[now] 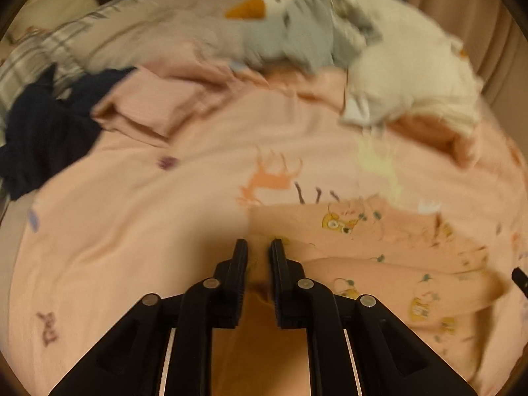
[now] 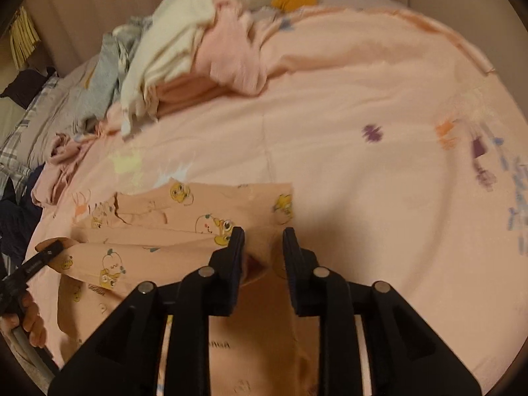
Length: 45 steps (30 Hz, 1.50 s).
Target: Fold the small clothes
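Your two wrist cameras look steeply down, close over the bed [image 1: 132, 231]; both share the printed garment [image 1: 396, 247], at 4 o'clock left, 8 o'clock right.

Your bed [image 2: 346, 105] wears a pink animal-print cover. On it lie the peach duck-print garment [image 2: 184, 217], a heap of white, grey and pink clothes [image 2: 184, 52], dark clothing [image 1: 43, 132] and a white plush goose [image 1: 396, 56].

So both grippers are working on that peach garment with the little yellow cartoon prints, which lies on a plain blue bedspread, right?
Not quite. The bedspread is pink with small animal prints, not plain blue; the right wrist view shows it clearly. The rest holds: the left gripper and the right gripper are both at the peach garment with yellow cartoon prints.
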### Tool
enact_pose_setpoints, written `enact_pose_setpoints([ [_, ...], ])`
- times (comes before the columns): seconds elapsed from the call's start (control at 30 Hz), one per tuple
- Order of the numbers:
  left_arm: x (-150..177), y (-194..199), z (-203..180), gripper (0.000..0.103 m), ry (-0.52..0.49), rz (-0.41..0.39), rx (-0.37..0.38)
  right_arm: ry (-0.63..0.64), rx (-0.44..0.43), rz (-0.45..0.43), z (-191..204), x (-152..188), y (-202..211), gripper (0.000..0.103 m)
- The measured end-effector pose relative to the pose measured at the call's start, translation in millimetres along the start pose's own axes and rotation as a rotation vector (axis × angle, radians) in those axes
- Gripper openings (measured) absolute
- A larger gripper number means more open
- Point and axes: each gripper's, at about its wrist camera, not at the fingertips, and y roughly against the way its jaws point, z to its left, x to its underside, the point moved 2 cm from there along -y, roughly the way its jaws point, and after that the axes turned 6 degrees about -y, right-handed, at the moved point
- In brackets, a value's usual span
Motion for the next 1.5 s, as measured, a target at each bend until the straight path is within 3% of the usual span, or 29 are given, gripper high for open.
enact_pose_setpoints([
  [0.1,9.4,32.3,1.6,0.009,-0.044,-0.066,-0.002,0.012,0.015,-0.075,-5.9,1.7,39.5,0.023],
  [0.17,18.4,37.0,-2.7,0.009,-0.077,-0.043,0.004,0.027,-0.006,-0.06,-5.0,9.1,53.3,0.013],
  [0.23,32.8,31.2,-11.0,0.009,-0.087,0.01,0.077,0.023,-0.02,-0.032,-3.6,17.8,54.2,0.008],
  [0.43,57.7,-25.8,-44.4,0.009,-0.126,0.147,0.098,0.061,-0.041,0.126,12.9,64.3,9.5,0.008],
  [0.53,52.1,-46.1,-62.3,0.009,-0.17,0.134,0.045,0.076,-0.032,0.198,20.4,79.9,-22.2,0.008],
  [0.6,36.7,-57.1,-73.5,0.009,-0.199,0.119,0.006,0.092,-0.023,0.188,25.7,75.3,-33.5,0.006],
  [0.7,3.7,-75.8,-85.3,0.009,-0.21,0.095,-0.03,0.113,-0.016,0.146,44.4,42.3,-51.0,0.007],
  [0.8,-32.0,-93.8,-79.3,0.009,-0.123,0.102,-0.055,0.105,0.05,0.133,54.9,-0.1,-80.6,0.005],
  [0.87,-48.1,-87.8,-61.1,0.009,-0.01,0.098,0.009,0.026,0.06,0.131,49.0,-24.6,-89.6,0.012],
  [0.97,-48.1,-54.8,-21.9,0.015,0.13,0.044,0.171,-0.067,-0.065,0.08,32.5,-38.9,-67.5,0.012],
  [1.0,-42.3,-45.7,-13.7,0.029,0.148,0.037,0.202,-0.075,-0.101,0.06,25.6,-37.9,-54.9,0.014],
  [1.03,-34.1,-36.5,-5.1,0.053,0.162,0.041,0.224,-0.073,-0.117,0.052,17.6,-33.8,-40.9,0.024],
  [1.07,-21.6,-26.6,2.6,0.063,0.165,0.059,0.246,-0.071,-0.122,0.056,11.0,-27.3,-29.5,0.037],
  [1.1,-8.5,-17.6,7.2,0.07,0.164,0.072,0.265,-0.073,-0.126,0.06,5.9,-20.1,-21.1,0.041],
  [1.2,41.8,9.4,17.9,0.07,0.137,0.111,0.319,-0.077,-0.141,0.093,-14.4,14.9,9.9,0.054],
  [1.27,75.7,17.8,24.4,0.07,0.164,0.156,0.34,-0.066,-0.159,0.12,-26.3,47.0,24.8,0.071],
  [1.37,115.2,17.6,29.6,0.07,0.241,0.196,0.426,-0.15,-0.161,0.17,-47.3,97.5,35.4,0.072],
  [1.5,147.6,-5.7,20.6,0.07,0.347,0.294,0.533,-0.382,-0.332,0.292,-68.5,144.7,23.9,0.072],
])
